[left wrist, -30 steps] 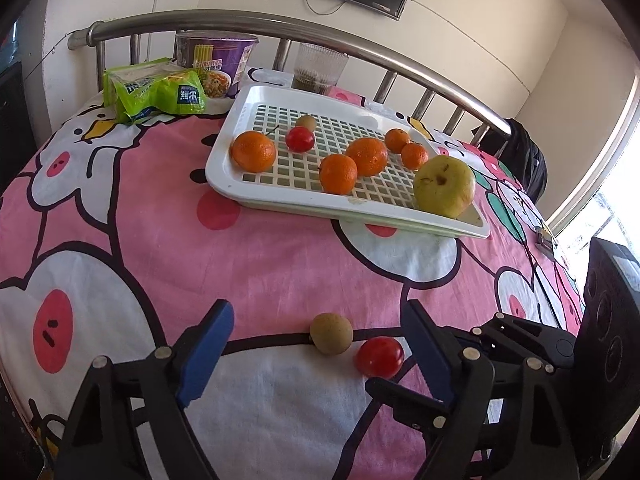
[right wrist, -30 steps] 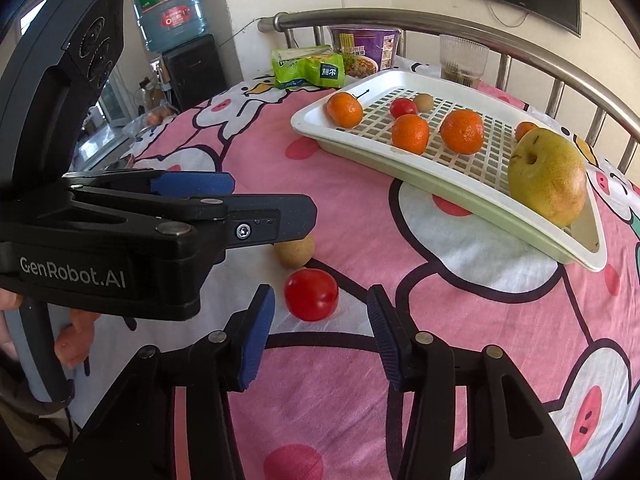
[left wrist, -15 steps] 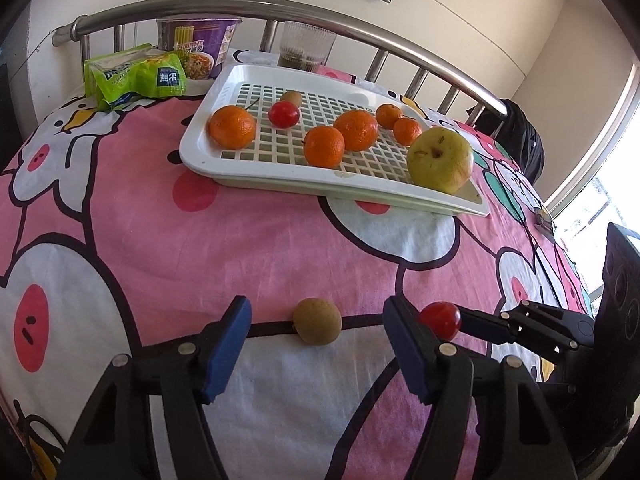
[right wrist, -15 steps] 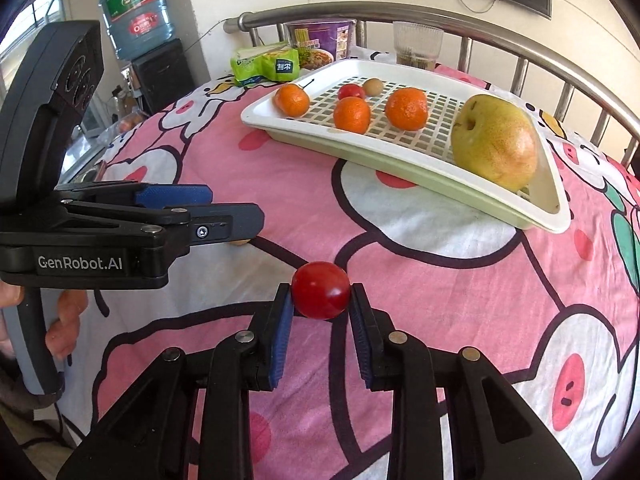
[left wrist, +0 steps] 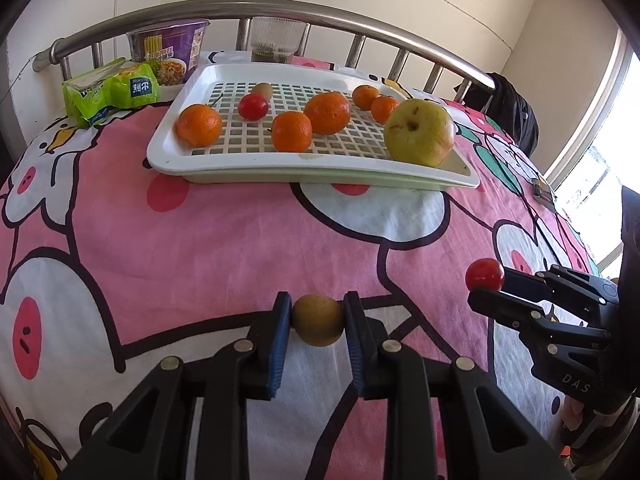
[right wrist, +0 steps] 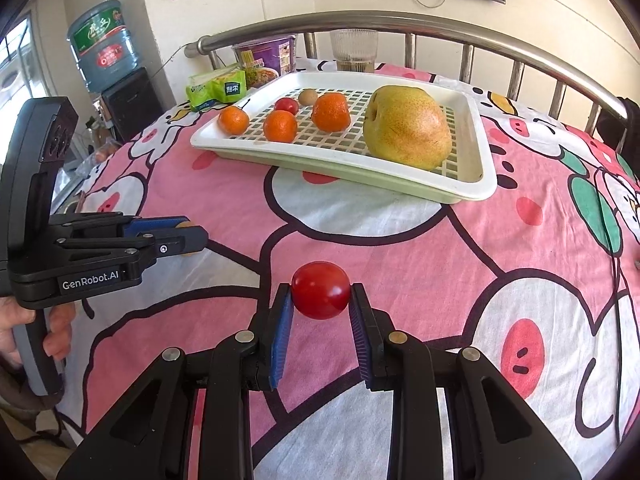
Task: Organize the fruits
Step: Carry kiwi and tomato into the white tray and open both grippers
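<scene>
Left wrist view: left gripper (left wrist: pixel 317 322) clamped on a small brown round fruit (left wrist: pixel 318 320), blue pads (left wrist: pixel 280 328) pressing both sides after just closing in, fruit low over the pink cartoon-print sheet (left wrist: pixel 200 240). Off to the right, right gripper (left wrist: pixel 486 280) seen side-on, pinching a red cherry tomato (left wrist: pixel 485 274) above the sheet, well apart from the brown fruit. Right wrist view: right gripper (right wrist: pixel 320 312) tight on the same cherry tomato (right wrist: pixel 320 289), left gripper (right wrist: pixel 186 236) at the left edge with a hand (right wrist: pixel 24 320) on its grip. Beyond both, a broad bare stretch of sheet up to the near rim of the white slotted tray (left wrist: pixel 280 172). On the tray: mandarins (left wrist: pixel 199 125), another cherry tomato (left wrist: pixel 253 106), another brown fruit (left wrist: pixel 263 89), a large yellow pear (left wrist: pixel 420 132) by the right corner. Grid free along the near left part and the far strip. Behind the tray, a green packet (left wrist: pixel 112 92), purple noodle cup (left wrist: pixel 168 56) and glass (left wrist: pixel 276 40) against the steel bed rail (left wrist: pixel 360 20).
</scene>
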Available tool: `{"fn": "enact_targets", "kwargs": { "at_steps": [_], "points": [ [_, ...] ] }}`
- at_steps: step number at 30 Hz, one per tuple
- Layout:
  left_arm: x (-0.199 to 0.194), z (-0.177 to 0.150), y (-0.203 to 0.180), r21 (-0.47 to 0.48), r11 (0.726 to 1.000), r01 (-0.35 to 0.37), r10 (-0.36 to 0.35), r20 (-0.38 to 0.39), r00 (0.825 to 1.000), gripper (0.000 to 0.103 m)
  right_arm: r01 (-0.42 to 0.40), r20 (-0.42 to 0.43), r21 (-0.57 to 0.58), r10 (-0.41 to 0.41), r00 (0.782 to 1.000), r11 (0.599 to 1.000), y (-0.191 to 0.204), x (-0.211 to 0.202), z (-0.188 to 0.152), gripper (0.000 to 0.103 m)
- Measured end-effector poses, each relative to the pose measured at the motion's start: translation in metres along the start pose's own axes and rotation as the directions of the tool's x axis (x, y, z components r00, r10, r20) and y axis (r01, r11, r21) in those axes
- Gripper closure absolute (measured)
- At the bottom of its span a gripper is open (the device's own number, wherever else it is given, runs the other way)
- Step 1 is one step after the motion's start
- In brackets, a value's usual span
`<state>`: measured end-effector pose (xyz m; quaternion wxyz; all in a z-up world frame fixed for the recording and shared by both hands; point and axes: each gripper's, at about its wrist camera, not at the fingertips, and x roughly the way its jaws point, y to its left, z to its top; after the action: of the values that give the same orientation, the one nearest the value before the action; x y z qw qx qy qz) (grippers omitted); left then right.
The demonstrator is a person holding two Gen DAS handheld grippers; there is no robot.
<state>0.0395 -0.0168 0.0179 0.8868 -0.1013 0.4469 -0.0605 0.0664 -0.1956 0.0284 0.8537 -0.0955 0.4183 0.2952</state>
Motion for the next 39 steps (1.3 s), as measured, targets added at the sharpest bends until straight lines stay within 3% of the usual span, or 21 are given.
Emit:
{"fn": "enact_targets", "kwargs": {
  "at_steps": [14, 28, 39],
  "points": [
    [-0.027, 0.031, -0.024, 0.059, 0.998, 0.021, -0.026, 0.089, 0.996, 0.074, 0.023, 0.092, 0.035, -0.027, 0.995, 0.999, -0.019, -0.031, 0.024, 0.076],
    [-0.028, 0.066, -0.025, 0.080, 0.997, 0.015, -0.026, 0.132, 0.991, 0.074, 0.077, 0.151, 0.062, -0.085, 0.985, 0.995, -0.046, -0.049, 0.056, 0.076],
    [-0.016, 0.126, 0.010, 0.034, 0.998, -0.044, 0.039, 0.148, 0.988, 0.074, 0.065, 0.176, 0.058, -0.074, 0.982, 0.996, -0.068, -0.038, 0.129, 0.076]
  ]
}}
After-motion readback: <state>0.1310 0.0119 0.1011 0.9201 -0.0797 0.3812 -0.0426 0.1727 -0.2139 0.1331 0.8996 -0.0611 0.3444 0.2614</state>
